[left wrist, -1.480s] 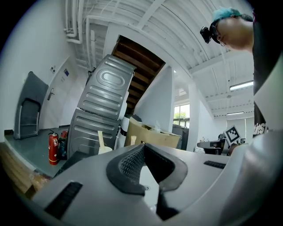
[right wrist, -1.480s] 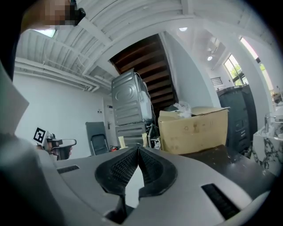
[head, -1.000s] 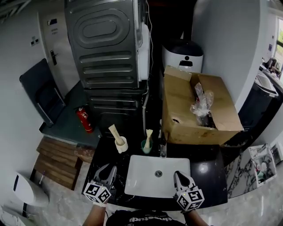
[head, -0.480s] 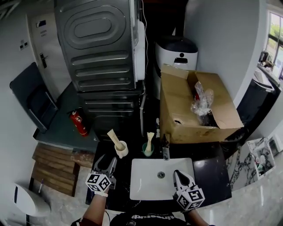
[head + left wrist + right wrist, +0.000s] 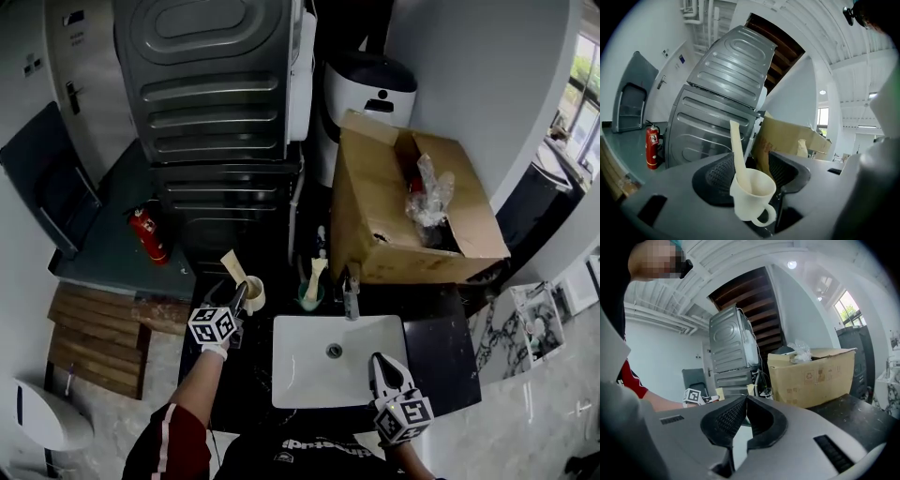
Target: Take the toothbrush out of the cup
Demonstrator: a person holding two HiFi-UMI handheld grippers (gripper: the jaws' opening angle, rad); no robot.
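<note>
Pose, left gripper (image 5: 237, 300): reached forward on an outstretched arm, about level, jaws opening with the cup (image 5: 752, 194) between them, ungripped.
Pose, right gripper (image 5: 382, 364): low over the sink's (image 5: 300, 380) near edge, jaws clenched together, empty.
Toothbrush (image 5: 737, 147): stands in the cup between the left jaws, leaning left.
Hard to make out: whether the left pad brushes the cup's wall.
Surface: black counter (image 5: 436, 352) beneath both grippers.
Room: cardboard box (image 5: 394, 234) beyond the right gripper, grey appliance (image 5: 216, 94) beyond the left.
</note>
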